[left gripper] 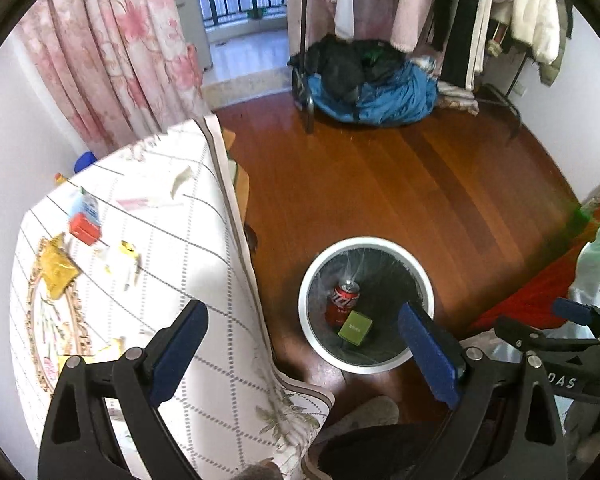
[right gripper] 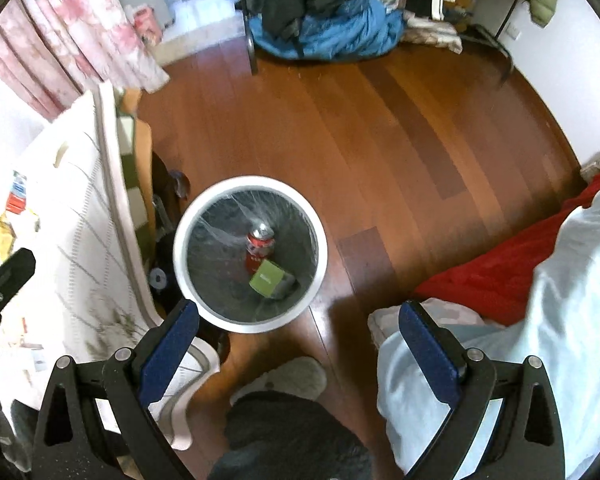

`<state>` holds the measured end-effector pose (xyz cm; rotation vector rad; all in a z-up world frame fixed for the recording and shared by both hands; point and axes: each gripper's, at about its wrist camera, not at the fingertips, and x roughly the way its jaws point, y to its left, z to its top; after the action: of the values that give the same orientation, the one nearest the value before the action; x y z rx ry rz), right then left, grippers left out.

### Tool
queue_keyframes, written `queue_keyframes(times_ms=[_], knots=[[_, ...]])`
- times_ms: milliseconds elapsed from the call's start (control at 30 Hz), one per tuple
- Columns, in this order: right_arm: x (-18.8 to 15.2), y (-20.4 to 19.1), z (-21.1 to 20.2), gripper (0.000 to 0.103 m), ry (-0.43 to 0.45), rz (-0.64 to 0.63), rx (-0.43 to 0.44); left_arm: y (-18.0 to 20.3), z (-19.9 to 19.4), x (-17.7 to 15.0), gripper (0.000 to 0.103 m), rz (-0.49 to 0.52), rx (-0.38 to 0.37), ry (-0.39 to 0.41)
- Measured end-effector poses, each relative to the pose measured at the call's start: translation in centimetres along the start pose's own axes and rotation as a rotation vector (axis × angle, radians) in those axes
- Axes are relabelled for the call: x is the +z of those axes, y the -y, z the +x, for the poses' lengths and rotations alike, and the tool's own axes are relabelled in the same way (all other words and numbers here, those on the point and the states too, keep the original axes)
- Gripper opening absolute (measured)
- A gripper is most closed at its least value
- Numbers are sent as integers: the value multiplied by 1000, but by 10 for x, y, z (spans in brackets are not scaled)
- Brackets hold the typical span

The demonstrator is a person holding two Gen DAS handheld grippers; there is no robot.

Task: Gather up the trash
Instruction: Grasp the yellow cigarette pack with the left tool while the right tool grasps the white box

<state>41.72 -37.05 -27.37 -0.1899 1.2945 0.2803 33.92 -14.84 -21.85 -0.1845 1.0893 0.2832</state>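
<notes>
Both hand-held grippers are spread wide and carry nothing.

Left hand-held gripper [left gripper: 302, 342] sits over the near right edge of the surface [left gripper: 204, 280], at the line where the cloth drops toward the floor. Right hand-held gripper [right gripper: 298, 344] hangs over the floor beside the bin [right gripper: 182, 276], further from the surface.

Bin already holds a red can [left gripper: 344, 298] and a green box [left gripper: 355, 328], the box resting against the can's lower end.

Remaining trash is all on the surface, left and ahead of the left hand-held gripper:
- yellow wrapper [left gripper: 58, 266] near the left edge, long axis running roughly near-to-far
- red box [left gripper: 85, 229] just beyond it, touching a blue-and-white carton [left gripper: 87, 205]
- small yellow-and-white packet [left gripper: 128, 250] more central, closest to the left hand-held gripper's line
- crumpled white scrap [left gripper: 182, 182] toward the far right edge

Judgement: the left one is the nearer by a clear margin; the right would have to cross the bin and the cloth edge. Next pick means swinging left and forward. The flat wrappers lie flush on the cloth, so I'd expect the fingers to need to come down steeply and straddle the short axis.

Bin [left gripper: 364, 242] lies right of the surface, so drop-off is a short swing back.
</notes>
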Motion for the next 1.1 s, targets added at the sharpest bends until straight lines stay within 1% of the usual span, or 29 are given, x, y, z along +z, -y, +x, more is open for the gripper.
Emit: queue_keyframes(times_ms=[100,233,333,433,467,500,533,567,633,700,733,800,867,900,1000,1100], knots=[[-3,-9,-35,101,56,10,20,-11,-26,2,98,-6,-1,42],[-7,-32,-82,101,131,2,74,-43,-64,2,98,-46,0,97],[-11,-67,-106,101,167,-31,138,-80,-86,-2,98,-91,27,138],[-18,-112,-111,101,169,-87,194,-130,-100,-16,98,-152,81,153],[-21,-134,-107,101,154,-115,217,-154,-101,-25,98,-183,112,149],[-24,-150,-102,101,140,-133,229,-165,-102,-32,98,-198,129,144],[-30,-171,-93,101,117,-157,247,-189,-98,-45,98,-228,161,127],[-35,-188,-87,101,101,-181,263,-202,-94,-56,98,-243,186,112],[-55,-236,-66,101,52,-284,308,-234,-81,-80,98,-276,238,72],[-76,-280,-45,101,-5,-405,321,-269,-61,-113,98,-324,303,18],[-87,-305,-34,101,-31,-481,310,-281,-55,-124,98,-338,321,-1],[-105,-346,-16,101,-62,-620,274,-304,-38,-156,98,-380,359,-51],[-120,-379,2,101,-85,-744,244,-322,-18,-187,98,-418,381,-105],[-125,-394,11,101,-98,-803,226,-327,-15,-198,98,-429,384,-119],[-140,-431,34,101,-140,-911,194,-344,0,-224,98,-463,379,-162],[-148,-452,55,100,-175,-952,182,-353,7,-236,98,-450,385,-178]])
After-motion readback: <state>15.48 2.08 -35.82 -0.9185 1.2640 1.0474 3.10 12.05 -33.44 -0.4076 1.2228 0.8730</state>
